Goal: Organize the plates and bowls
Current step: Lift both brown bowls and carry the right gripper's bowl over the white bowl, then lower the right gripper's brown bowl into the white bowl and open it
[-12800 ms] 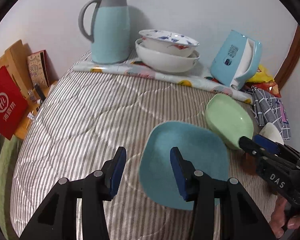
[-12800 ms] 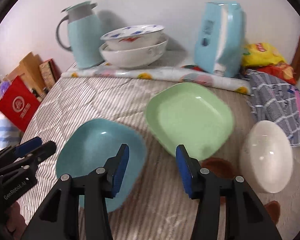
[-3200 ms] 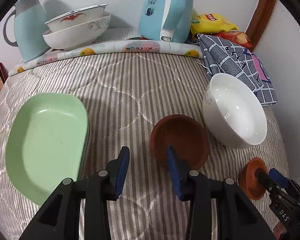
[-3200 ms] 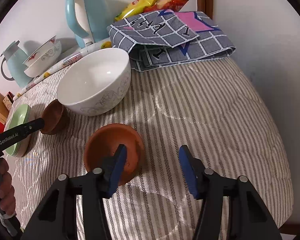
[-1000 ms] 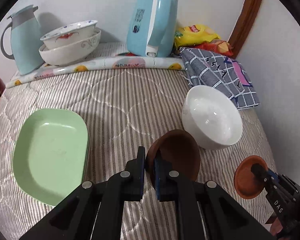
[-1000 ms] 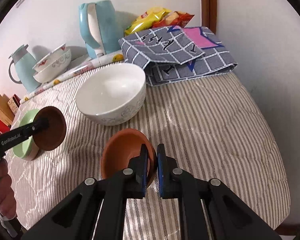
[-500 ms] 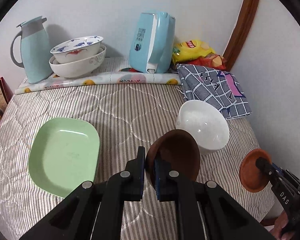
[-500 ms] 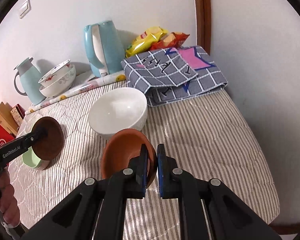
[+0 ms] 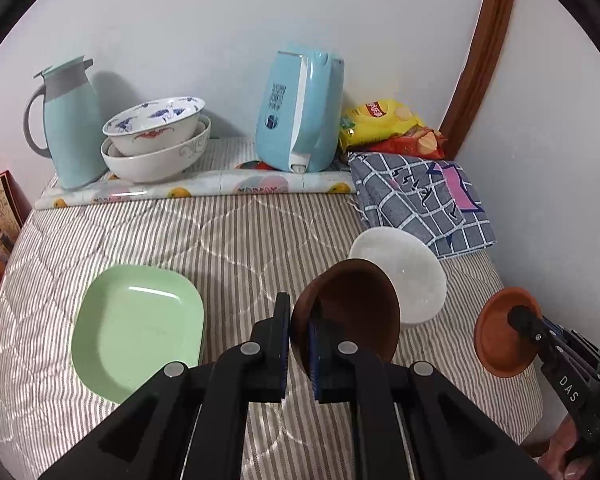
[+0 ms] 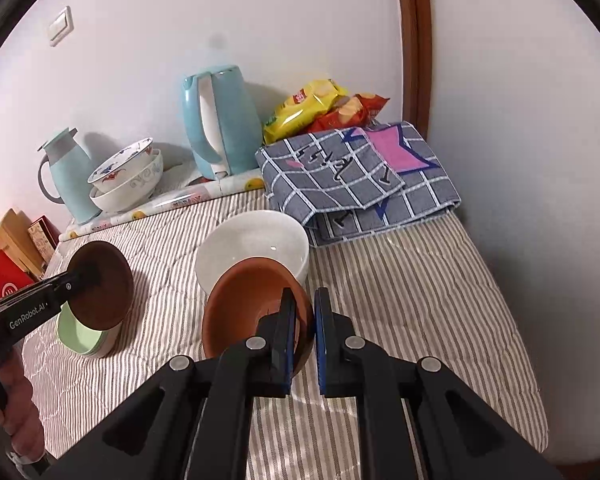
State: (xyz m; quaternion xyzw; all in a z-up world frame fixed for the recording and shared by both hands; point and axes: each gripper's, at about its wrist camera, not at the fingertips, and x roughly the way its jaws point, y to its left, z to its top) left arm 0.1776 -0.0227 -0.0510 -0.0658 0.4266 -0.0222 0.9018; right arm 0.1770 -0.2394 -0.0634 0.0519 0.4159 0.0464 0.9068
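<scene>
My left gripper is shut on the near rim of a dark brown bowl, held up above the striped table cover. My right gripper is shut on the rim of an orange-brown bowl, also lifted. Each held bowl shows in the other view: the orange-brown bowl at the right, the dark brown bowl at the left. Between them a white bowl rests on the cover. A green plate lies at the left, stacked on another plate.
At the back stand a pale blue jug, two nested patterned bowls, a blue kettle and snack bags. A folded checked cloth lies at the right. The table edge drops off near the wall.
Both grippers have risen with their bowls; the table and the white bowl look smaller and farther below. The grips have not changed.
</scene>
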